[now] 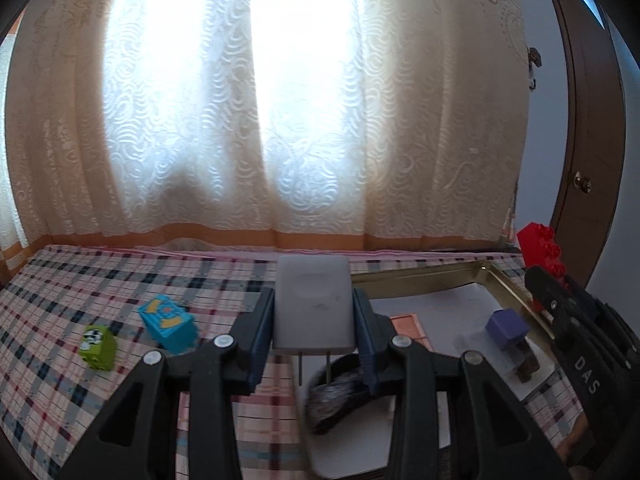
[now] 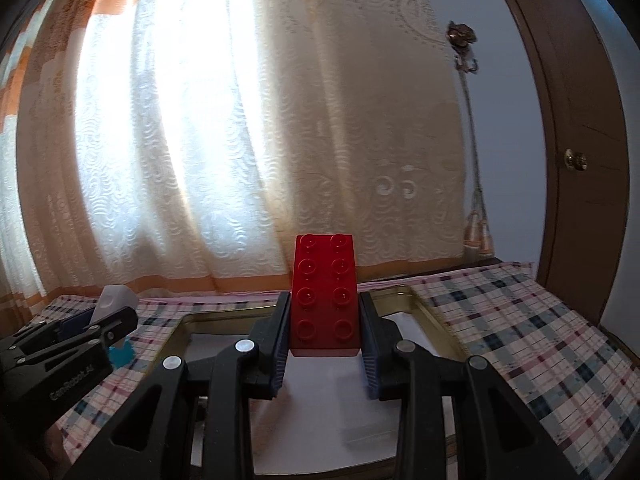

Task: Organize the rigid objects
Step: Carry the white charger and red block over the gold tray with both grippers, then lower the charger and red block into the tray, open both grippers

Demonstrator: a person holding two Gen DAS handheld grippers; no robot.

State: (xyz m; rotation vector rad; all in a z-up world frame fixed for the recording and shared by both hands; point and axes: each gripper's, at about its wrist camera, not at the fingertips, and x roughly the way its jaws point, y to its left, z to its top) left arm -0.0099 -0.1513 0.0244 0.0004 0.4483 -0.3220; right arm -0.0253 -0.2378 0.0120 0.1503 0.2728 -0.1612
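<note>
My left gripper [image 1: 313, 300] is shut on a white wall charger [image 1: 313, 304], its two metal prongs pointing back toward the camera, held above the plaid cloth. In the right wrist view that charger [image 2: 112, 298] pokes out of the left gripper at the far left. My right gripper [image 2: 324, 312] is shut on a long red studded brick [image 2: 324, 300], held over the gold-rimmed tray [image 2: 424, 308]. From the left wrist view the red brick [image 1: 540, 248] and the right gripper's black body show at the right edge, above the tray's rim [image 1: 508, 284].
A blue toy block [image 1: 170, 322] and a green block [image 1: 98, 346] lie on the plaid cloth [image 1: 60, 300] at left. In the tray sit a purple cube [image 1: 506, 326], a copper-coloured flat piece [image 1: 408, 322] and a dark round object [image 1: 336, 396]. Curtains hang behind; a wooden door [image 2: 580, 140] stands right.
</note>
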